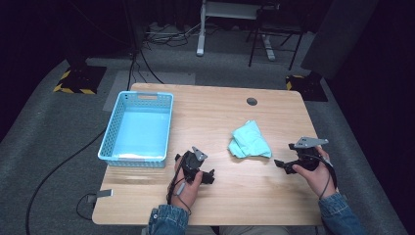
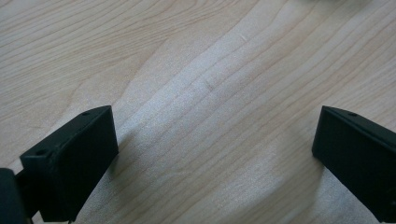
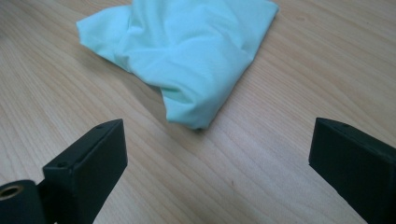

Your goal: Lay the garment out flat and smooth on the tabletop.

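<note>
A folded mint-green cloth [image 1: 249, 140] lies on the wooden table [image 1: 215, 196], right of centre. In the right gripper view the cloth [image 3: 187, 51] sits just ahead of the jaws, its near corner almost between them. My right gripper [image 1: 280, 165] is a little right of the cloth, open, with nothing in it; its jaws [image 3: 215, 154] stand wide apart over bare wood. My left gripper [image 1: 210, 176] rests low near the front middle of the table, left of the cloth, open and empty [image 2: 215, 149].
A light blue perforated basket [image 1: 138, 128] stands at the table's left side, with nothing in it. A round cable hole [image 1: 251, 101] is in the tabletop at the back. Cables and stand legs lie on the grey floor beyond.
</note>
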Demonstrator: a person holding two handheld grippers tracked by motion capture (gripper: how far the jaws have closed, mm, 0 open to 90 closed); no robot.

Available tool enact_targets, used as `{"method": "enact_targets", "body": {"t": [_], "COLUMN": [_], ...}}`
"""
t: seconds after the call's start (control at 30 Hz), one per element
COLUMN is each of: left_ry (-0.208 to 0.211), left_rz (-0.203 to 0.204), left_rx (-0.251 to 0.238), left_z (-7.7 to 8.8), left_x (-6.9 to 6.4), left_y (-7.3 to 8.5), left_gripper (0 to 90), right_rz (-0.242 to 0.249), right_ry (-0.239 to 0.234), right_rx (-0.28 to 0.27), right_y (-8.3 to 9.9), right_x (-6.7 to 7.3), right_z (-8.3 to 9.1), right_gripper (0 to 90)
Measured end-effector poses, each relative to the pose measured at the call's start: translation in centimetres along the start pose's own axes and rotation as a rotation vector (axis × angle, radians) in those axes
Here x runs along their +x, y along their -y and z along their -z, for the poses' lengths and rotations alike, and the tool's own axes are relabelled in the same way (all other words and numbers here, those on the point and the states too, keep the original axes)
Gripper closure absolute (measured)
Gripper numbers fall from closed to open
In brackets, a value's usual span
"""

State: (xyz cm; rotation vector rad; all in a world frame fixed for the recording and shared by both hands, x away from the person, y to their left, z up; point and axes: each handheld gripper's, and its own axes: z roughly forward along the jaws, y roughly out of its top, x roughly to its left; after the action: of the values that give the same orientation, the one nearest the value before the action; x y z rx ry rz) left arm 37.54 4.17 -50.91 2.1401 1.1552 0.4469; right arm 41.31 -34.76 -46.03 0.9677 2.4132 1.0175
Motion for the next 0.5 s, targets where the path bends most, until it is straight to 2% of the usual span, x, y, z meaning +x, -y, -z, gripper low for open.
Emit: {"method": "enact_targets", "body": {"t": [0.07, 0.5], "left_ry": [0.0, -0.001], "left_rz": [0.0, 0.001], "left_rx": [0.0, 0.001], "left_z": [0.0, 0.0], "left_x": [0.0, 0.0], "left_y": [0.0, 0.0], "left_gripper": [0.0, 0.0], "right_rz": [0.02, 0.052], "right_ry": [-0.006, -0.013], "right_rx": [-0.003, -0.039], "right_y": [-0.7, -3.5], "right_x": [0.2, 0.7], "right_z": [-0.4, -1.4], "right_gripper": [4.7, 4.8]}}
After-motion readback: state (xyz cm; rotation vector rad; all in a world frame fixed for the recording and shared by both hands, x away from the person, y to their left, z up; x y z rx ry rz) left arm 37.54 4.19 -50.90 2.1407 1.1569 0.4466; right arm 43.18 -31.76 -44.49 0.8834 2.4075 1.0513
